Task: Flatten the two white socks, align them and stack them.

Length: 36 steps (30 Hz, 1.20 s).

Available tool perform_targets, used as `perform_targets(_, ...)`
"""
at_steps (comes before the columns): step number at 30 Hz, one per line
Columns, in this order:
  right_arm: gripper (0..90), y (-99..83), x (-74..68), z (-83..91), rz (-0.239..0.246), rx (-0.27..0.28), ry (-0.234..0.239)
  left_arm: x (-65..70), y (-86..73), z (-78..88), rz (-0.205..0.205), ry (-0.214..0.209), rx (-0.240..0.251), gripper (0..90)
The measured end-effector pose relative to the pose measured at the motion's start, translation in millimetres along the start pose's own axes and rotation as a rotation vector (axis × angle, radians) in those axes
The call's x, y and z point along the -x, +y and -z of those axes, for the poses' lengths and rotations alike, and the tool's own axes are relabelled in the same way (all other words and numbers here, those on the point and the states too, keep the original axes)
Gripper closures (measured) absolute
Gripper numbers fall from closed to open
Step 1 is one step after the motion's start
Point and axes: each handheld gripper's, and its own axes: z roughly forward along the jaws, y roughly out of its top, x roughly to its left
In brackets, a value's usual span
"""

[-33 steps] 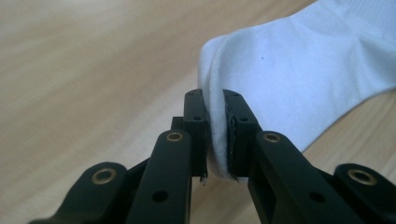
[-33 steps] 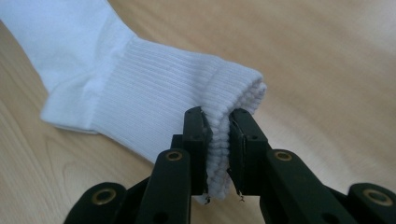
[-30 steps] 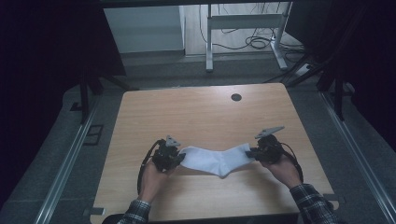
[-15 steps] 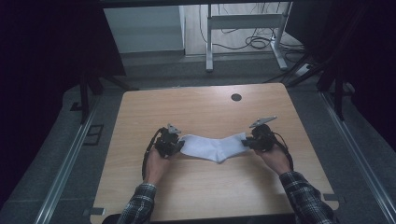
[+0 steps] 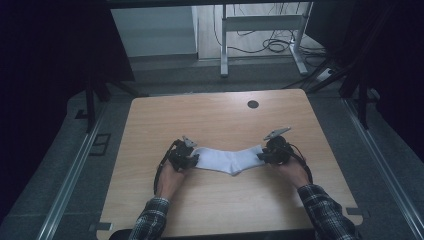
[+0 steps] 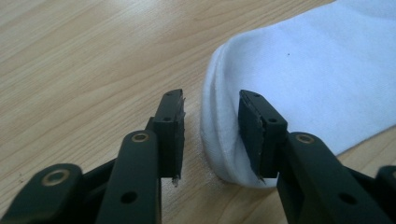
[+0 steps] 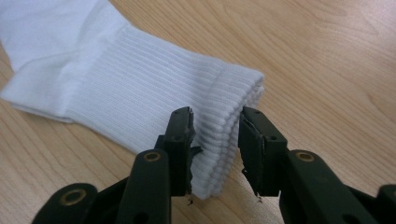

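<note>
Two pairs of jaws just opened, standing apart and loose around the ends of a white sock: left gripper at the toe, right gripper at the ribbed cuff. Sock flat, mid wooden tabletop, stretched between both hands.

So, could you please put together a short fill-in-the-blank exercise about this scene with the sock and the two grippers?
1. The sock lying on the table is ____ in colour.
2. The right gripper stands at the sock's ribbed ____ end.
3. The left gripper has its jaws ____, with the sock's rounded toe end between them.
4. The table top is made of light ____.

Missing words: white; cuff; open; wood
</note>
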Motion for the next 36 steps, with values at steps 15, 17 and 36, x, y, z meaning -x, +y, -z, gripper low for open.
perform_targets(15, 46.3, 1.1, -1.0, 12.7, -0.029, 0.057, 0.007, -6.7, -0.4, 15.7, 0.078, -0.088, 0.073, 38.6)
perform_targets(17, 44.4, -0.4, -1.0, 15.8, -0.028, 0.056, 0.021, -5.1, -0.3, 19.0, 0.077, -0.105, 0.085, 36.2)
perform_targets(36, 24.0, -7.7, -7.3, 41.5, -0.004, 0.119, 0.031, 4.0, -4.8, 48.5, 0.091, -0.200, 0.158, 17.6)
